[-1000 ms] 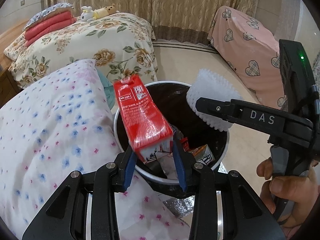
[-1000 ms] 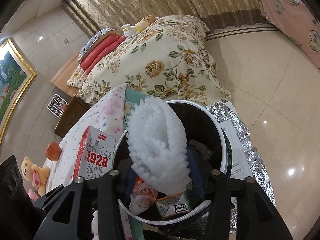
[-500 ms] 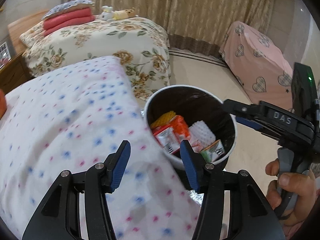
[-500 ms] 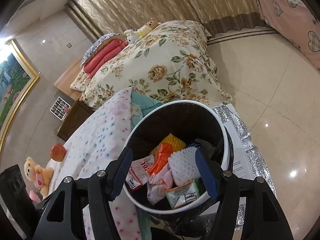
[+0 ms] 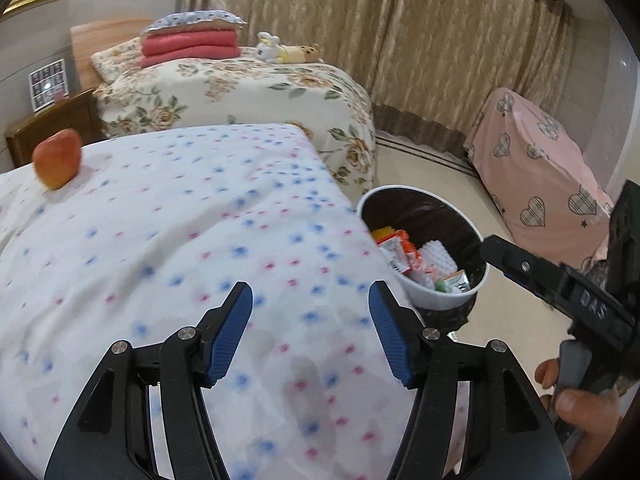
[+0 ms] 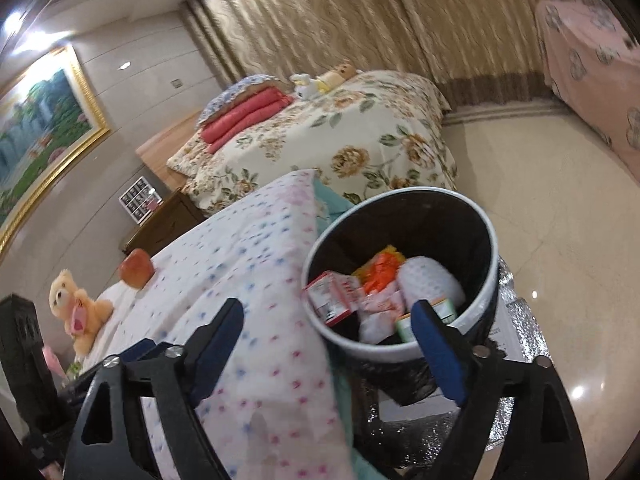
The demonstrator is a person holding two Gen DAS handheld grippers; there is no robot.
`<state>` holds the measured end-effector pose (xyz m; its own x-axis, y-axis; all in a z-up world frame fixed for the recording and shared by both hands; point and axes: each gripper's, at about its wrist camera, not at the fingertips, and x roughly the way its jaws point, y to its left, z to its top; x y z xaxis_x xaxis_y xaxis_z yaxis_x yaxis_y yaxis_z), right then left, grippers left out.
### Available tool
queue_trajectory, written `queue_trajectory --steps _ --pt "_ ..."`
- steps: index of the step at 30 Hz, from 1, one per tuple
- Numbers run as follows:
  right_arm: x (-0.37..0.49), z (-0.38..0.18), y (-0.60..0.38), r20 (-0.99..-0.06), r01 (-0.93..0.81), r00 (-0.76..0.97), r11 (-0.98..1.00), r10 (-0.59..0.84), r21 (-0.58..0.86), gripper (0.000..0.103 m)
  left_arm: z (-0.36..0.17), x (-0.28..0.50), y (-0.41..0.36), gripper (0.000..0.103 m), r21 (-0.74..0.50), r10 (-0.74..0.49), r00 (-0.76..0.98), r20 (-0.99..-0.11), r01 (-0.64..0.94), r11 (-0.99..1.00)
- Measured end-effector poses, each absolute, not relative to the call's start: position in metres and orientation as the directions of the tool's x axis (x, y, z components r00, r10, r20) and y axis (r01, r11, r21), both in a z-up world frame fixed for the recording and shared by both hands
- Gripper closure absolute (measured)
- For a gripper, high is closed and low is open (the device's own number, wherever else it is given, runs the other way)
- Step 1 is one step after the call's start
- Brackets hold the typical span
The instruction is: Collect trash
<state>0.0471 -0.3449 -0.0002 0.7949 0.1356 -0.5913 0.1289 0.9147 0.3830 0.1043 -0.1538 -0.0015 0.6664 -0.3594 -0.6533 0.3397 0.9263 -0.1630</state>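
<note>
A white-rimmed, black-lined trash bin (image 5: 476, 284) (image 6: 494, 248) stands on the floor beside the bed's corner. Inside lie a red-and-white carton (image 6: 330, 294), an orange wrapper (image 6: 378, 272), white foam netting (image 6: 430, 284) (image 5: 436, 254) and a green-and-white pack (image 5: 452, 282). My left gripper (image 5: 310, 312) is open and empty above the dotted bedsheet (image 5: 160, 240), left of the bin. My right gripper (image 6: 326, 328) is open and empty, over the bin's near rim and the sheet's edge; it also shows in the left wrist view (image 5: 560, 284).
A red apple (image 5: 56, 164) (image 6: 136, 268) and a teddy bear (image 6: 76, 308) sit on the dotted sheet. A floral bed (image 5: 240, 88) stands behind, a pink-covered piece of furniture (image 5: 540, 168) at right. Silver foil and paper (image 6: 512, 320) lie under the bin.
Both grippers opened: the red carton and the white foam netting dropped into the bin. Both grippers then drew back and left, away from the bin, over the sheet.
</note>
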Motion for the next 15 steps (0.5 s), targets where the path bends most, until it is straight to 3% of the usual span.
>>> queue_trajectory --steps 9,12,15 --pt "0.038 0.009 -0.302 -0.54 0.046 0.832 0.955 0.126 0.294 0.012 0.006 0.081 -0.103 0.038 -0.155 -0.294 0.758 -0.583 0.251 0.955" --pt "0.031 0.024 -0.289 -0.487 0.006 0.866 0.971 0.115 0.24 0.005 0.019 0.067 -0.088 0.027 -0.154 -0.267 0.823 -0.502 0.219 0.963" --pt "0.017 0.04 -0.273 -0.382 -0.037 0.919 0.985 0.1 0.17 0.0 0.029 0.047 -0.076 0.002 -0.133 -0.207 0.898 -0.387 0.168 0.977"
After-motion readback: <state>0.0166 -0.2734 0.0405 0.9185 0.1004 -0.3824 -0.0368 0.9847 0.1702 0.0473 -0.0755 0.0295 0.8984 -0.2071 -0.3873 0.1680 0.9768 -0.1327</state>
